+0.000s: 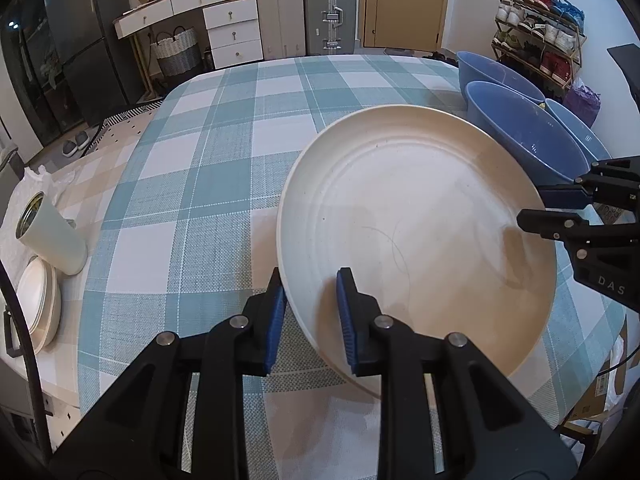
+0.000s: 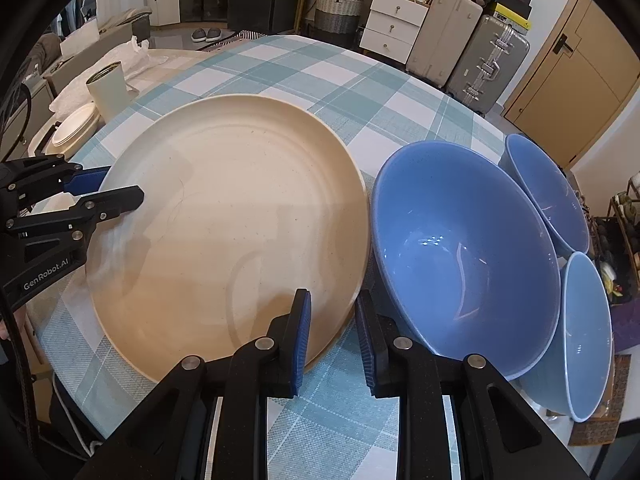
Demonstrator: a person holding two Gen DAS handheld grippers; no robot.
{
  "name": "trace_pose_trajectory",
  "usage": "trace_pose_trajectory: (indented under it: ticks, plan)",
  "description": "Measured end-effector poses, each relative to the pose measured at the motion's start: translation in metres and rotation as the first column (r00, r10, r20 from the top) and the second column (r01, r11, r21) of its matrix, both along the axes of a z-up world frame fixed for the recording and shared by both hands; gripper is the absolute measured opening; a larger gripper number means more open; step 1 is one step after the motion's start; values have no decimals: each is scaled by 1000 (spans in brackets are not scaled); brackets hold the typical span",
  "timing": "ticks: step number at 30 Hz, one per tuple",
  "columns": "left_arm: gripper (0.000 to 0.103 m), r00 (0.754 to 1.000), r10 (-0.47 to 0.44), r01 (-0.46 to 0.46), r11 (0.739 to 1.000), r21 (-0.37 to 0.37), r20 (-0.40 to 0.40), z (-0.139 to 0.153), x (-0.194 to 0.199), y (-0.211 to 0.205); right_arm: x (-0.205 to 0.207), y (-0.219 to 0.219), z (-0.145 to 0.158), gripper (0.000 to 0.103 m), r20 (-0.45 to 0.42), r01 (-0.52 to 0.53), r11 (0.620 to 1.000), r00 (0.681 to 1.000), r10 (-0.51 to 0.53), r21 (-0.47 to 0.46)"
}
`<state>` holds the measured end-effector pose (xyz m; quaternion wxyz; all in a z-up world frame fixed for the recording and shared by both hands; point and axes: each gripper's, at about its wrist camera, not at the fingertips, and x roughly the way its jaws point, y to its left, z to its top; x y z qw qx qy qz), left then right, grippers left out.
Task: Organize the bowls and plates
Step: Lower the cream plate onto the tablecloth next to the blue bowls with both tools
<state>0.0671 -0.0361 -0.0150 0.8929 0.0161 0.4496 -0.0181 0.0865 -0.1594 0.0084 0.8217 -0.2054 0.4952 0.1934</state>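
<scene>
At the far left of the bench [image 1: 192,168] lies a small stack of cream plates [image 1: 40,300] w/ a pale cup [image 1: 54,236] just beside it, leaning over them. In the middle is the big cream plate [image 1: 416,236], tilted a bit, its near edge lifted off the checked cloth. The left gripper [image 1: 310,312] stands at the plate's left rim, jaws part open w/ the rim between the blue pads; from the left wrist view I cannot tell if they pinch it yet, there is some gap on the inner side. The right gripper [image 2: 332,332] is at the opposite rim, jaws also part open w/ the rim between them, one pad over the plate and one outside, next to the large blue bowl [image 2: 464,248]. My judgement: the step in hand is a two-sided grasp of the big plate, prob. to carry it toward the stack at left; next move needs both jaws closing on the rim evenly, then a level lift, not bumping the bowl. The right wrist view shows all 3 blue bowls at right, incl. a far one [image 2: 544,192] and a near one [image 2: 584,336]; the left wrist view shows them only partly, but shows the stack closer.
</scene>
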Motion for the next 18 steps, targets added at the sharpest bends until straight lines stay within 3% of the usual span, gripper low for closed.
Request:
trace_pose_trajectory:
  ticks: [18]
  plan:
    - [23,1000,-5,5,999,51,-5,-12,7,-8,-2,3,-9,23,17,-11,998,1000,12,-57]
